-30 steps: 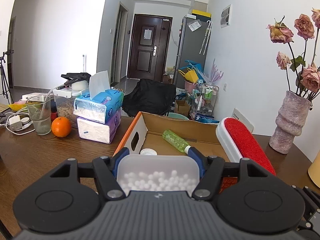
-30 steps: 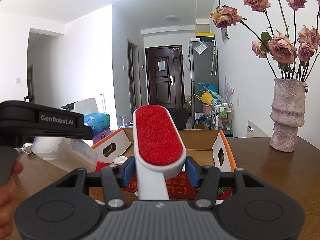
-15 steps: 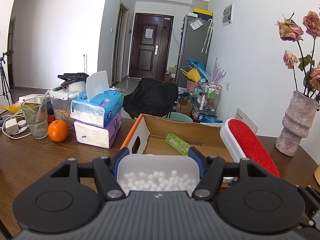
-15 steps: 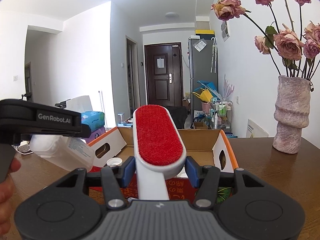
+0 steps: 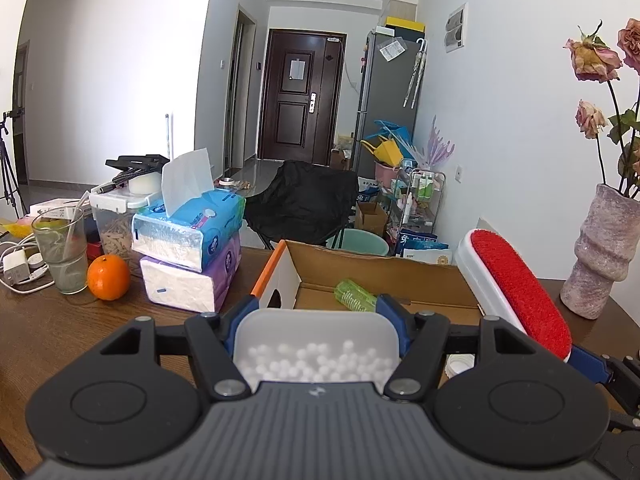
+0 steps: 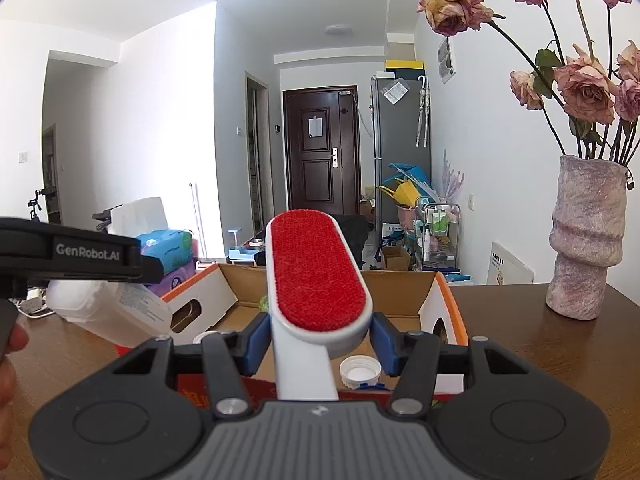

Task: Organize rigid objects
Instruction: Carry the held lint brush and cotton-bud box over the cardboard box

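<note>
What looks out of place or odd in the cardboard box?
A loose white bottle cap lies open side up in the cardboard box, with no matching bottle visible beside it. The green bottle lies on its side.

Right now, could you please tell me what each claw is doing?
Left claw: closed on the white container.
Right claw: closed on the lint brush.

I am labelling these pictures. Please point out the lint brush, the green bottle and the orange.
lint brush [image 6: 318,270], right wrist view, on its red pad.
green bottle [image 5: 354,295], left wrist view, on its body inside the box.
orange [image 5: 108,277], left wrist view, on its middle.
</note>
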`<state>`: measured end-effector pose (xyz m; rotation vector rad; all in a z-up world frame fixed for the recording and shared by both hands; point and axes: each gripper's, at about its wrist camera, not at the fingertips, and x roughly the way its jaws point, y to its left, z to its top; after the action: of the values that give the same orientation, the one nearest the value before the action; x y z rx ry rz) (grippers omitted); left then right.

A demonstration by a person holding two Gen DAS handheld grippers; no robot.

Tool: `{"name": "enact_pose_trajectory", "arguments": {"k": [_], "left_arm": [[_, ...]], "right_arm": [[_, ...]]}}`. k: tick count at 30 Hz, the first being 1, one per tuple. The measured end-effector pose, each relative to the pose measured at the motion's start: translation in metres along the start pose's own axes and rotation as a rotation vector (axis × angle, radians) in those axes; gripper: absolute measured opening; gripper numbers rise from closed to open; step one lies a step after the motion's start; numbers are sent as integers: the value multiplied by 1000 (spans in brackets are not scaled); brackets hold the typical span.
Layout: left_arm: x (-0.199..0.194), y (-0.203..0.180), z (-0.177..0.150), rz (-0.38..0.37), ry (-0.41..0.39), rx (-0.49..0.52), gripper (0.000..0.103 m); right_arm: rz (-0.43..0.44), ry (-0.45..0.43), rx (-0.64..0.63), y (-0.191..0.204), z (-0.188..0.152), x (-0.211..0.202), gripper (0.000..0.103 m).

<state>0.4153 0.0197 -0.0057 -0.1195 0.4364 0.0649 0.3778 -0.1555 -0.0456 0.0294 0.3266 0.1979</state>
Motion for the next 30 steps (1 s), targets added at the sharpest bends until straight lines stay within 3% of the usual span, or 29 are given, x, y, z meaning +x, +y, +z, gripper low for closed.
{"name": "enact_pose_trajectory", "arguments": {"k": [18, 30], "left_arm": [[41, -15, 14, -1, 2, 40, 67], [74, -19, 17, 20, 29, 69, 67]], "right_arm": [[-7, 1, -61, -3, 24, 47, 53], [-7, 61, -94, -9, 33, 82, 53]]}}
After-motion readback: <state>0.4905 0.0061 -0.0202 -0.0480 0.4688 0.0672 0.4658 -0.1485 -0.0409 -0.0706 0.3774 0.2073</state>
